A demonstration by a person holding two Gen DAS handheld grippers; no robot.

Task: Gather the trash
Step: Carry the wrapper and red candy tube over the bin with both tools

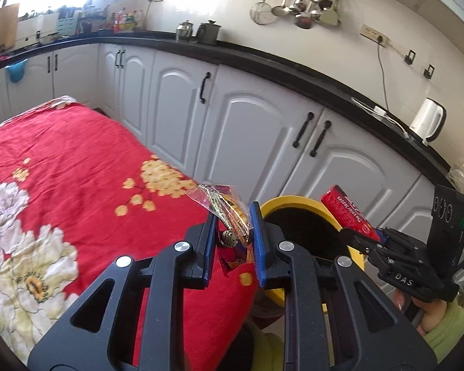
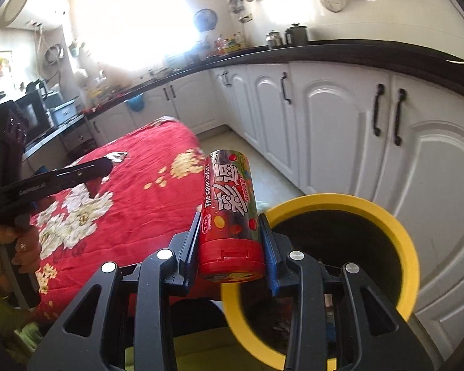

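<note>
Both grippers carry trash beside the yellow-rimmed bin (image 2: 396,225).

Left gripper (image 1: 232,241) pinches a crinkled candy wrapper (image 1: 232,213) over the red floral cloth (image 1: 77,160); right gripper (image 2: 230,247) clamps a red candy tube (image 2: 229,213) at the bin's rim.

A table covered by a red cloth (image 1: 77,160) printed with large white and small yellow flowers fills the left of both views. The cloth (image 2: 133,167) lies rumpled, and its far end is turned up to show a pale edge. No loose item shows on its visible surface. Just past its near corner a bin with a yellow rim (image 2: 399,225) stands on the pale floor (image 2: 263,167).
</note>
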